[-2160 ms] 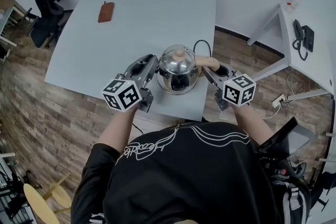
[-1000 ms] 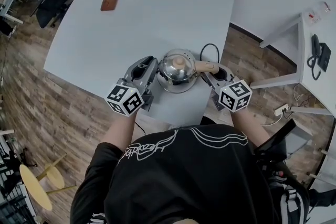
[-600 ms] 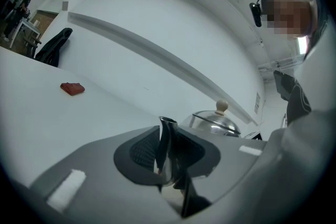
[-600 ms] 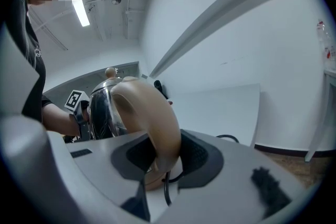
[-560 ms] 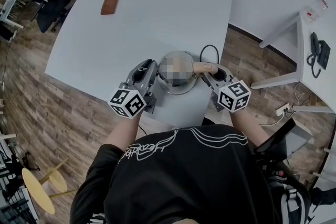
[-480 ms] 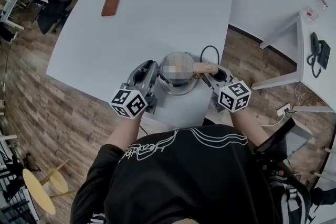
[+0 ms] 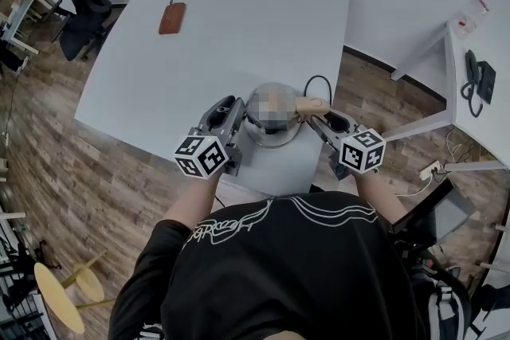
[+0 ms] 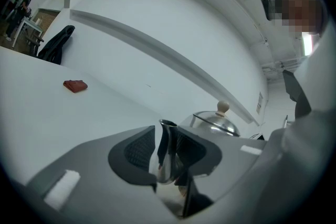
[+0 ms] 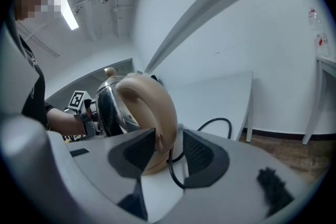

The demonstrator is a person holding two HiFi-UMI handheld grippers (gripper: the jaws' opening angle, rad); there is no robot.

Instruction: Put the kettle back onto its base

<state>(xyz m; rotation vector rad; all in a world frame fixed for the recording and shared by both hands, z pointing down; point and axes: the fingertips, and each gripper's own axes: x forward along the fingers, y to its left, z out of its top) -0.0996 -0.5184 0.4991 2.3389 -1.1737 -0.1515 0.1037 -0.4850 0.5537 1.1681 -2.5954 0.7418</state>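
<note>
Change: right gripper has just spread its jaws; the kettle's tan handle stands between them, with the right pad clear of it.
Meaning: kettle looks set down (release seems under way), its base hidden beneath it.
Left gripper: clamped on the steel spout.
Kettle's place: straight ahead of both grippers, its body between them; power cord just beyond the right jaws.
</note>
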